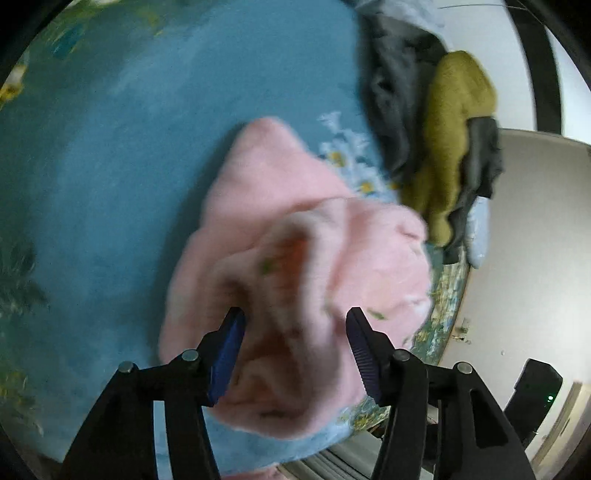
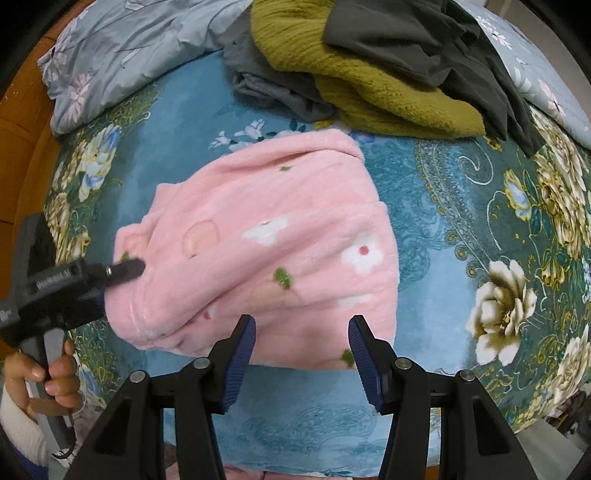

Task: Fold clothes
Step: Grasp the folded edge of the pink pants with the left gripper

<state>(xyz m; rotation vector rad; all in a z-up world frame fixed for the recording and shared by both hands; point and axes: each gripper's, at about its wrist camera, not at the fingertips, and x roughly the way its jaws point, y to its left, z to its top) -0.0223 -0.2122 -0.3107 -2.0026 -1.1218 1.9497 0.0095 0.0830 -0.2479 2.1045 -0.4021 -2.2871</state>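
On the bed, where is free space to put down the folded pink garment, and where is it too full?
Free: the blue floral bedspread right of the pink fleece garment, and the strip before the open right gripper. Crowded: the far edge, with the olive knitted sweater, dark grey clothes and pale floral quilt.

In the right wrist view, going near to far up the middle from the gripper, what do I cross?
right gripper → bare blue blanket → pink flowered garment → olive-green knit sweater → dark grey garment at the top of the pile.
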